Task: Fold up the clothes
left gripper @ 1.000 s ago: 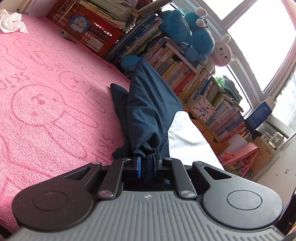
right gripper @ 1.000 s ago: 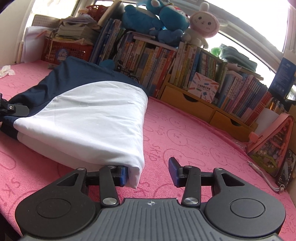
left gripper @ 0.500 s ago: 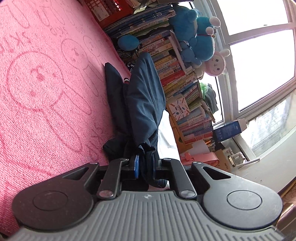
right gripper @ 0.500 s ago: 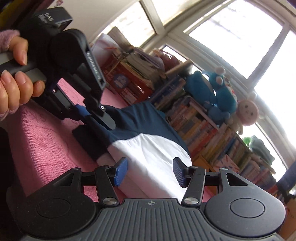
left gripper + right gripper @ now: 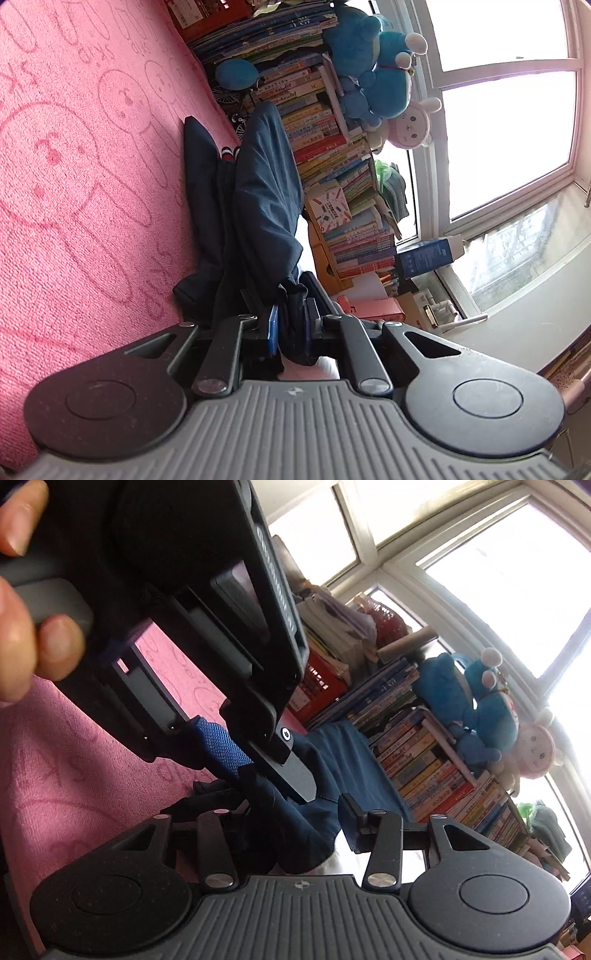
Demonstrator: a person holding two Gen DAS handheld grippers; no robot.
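A navy and white garment (image 5: pixel 264 199) lies on the pink blanket (image 5: pixel 74 184) and rises to my left gripper (image 5: pixel 290 325), which is shut on a bunched navy edge of it. In the right wrist view the left gripper (image 5: pixel 255 764) fills the upper left, held by a hand, with the navy cloth (image 5: pixel 332 753) hanging from its blue pads. My right gripper (image 5: pixel 291 823) is open, its jaws on either side of the navy fold just below the left gripper. A bit of white cloth (image 5: pixel 332 862) shows under it.
Stacked books (image 5: pixel 332 158) and a bookshelf line the far edge of the blanket, with blue and pink plush toys (image 5: pixel 376 66) on top. A red crate (image 5: pixel 317 686) stands at the back. Windows are behind.
My left gripper has lifted and tilted with the navy edge. My right gripper left the white fold and moved up close under the left gripper, still open.
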